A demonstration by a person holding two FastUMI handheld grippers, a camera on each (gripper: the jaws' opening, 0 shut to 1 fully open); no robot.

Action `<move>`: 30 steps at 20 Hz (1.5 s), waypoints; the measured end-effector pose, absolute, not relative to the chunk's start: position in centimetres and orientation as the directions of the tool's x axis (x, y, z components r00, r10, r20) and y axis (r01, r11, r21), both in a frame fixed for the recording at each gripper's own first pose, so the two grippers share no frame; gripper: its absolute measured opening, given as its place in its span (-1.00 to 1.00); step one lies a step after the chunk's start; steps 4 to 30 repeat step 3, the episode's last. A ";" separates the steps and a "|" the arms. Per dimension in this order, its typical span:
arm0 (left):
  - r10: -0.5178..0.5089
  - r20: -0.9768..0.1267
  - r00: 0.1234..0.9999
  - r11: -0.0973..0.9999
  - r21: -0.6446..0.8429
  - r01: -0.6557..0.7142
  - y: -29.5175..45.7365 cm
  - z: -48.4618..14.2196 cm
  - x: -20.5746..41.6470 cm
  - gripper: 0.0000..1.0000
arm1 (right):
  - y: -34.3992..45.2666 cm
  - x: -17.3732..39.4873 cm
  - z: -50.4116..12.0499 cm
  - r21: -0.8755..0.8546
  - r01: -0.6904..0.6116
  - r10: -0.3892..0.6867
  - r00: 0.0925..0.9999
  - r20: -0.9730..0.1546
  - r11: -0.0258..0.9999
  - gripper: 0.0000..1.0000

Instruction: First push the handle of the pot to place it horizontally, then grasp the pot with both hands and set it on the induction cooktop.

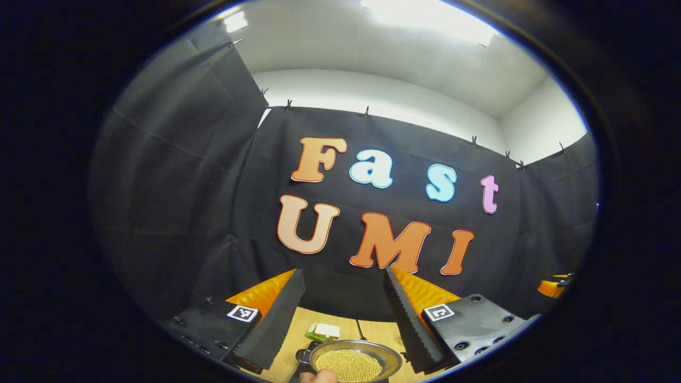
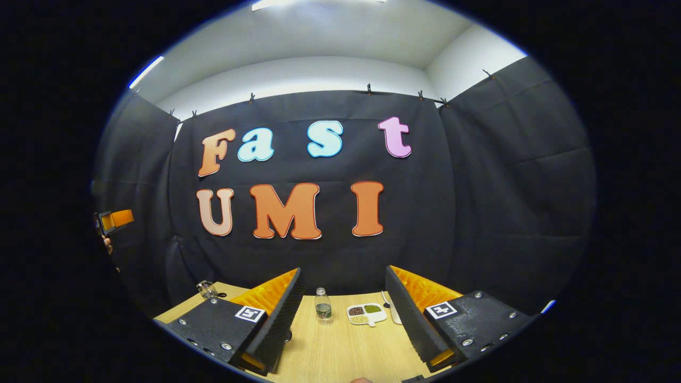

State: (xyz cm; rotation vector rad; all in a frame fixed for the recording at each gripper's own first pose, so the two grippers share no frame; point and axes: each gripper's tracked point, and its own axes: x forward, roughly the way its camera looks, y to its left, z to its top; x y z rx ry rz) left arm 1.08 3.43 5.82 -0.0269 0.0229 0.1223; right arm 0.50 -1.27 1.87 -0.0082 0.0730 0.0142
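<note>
- Pot (image 1: 355,364) sits low in the left gripper view, right at the bottom between the two fingers, on the wooden table (image 1: 375,332). It's a round metal one, loaded with small yellowish grains.
- Left gripper (image 1: 345,314) is spread wide, both foam fingers apart and touching nothing; the pot lies below and between them, not clamped.
- A dark stub at the pot's left rim looks like a handle, but it's too small to tell how it's turned.
- A fingertip (image 1: 318,376) pokes in at the very bottom edge, just in front of the pot.
- Behind the pot there's a small white dish (image 1: 323,332) with something green on it.
- Right gripper (image 2: 345,314) is also wide open, held up over bare tabletop and gripping nothing.
- In the right gripper view, farther back on the table: a small clear bottle (image 2: 322,306) standing upright, a white divided tray (image 2: 365,313) with dark, green and pale fillings just beside it, and a glass jar (image 2: 206,289) over at the left edge.
- Can't make out an induction cooktop for sure.
</note>
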 end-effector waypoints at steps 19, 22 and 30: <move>0.110 -0.014 0.994 0.994 -0.017 -0.110 2.9 6.3 0.7 0.94 | -0.6 0.2 1.2 -0.015 -0.039 0.037 0.995 -0.088 0.999 1.00; 0.110 -0.014 0.994 0.994 -0.017 -0.110 2.9 6.3 0.7 0.94 | -0.6 0.2 1.2 -0.015 -0.039 0.037 0.995 -0.088 0.999 1.00; 0.110 -0.014 0.994 0.994 -0.017 -0.110 2.9 6.3 0.7 0.94 | -0.6 0.2 1.2 -0.015 -0.039 0.037 0.995 -0.088 0.999 1.00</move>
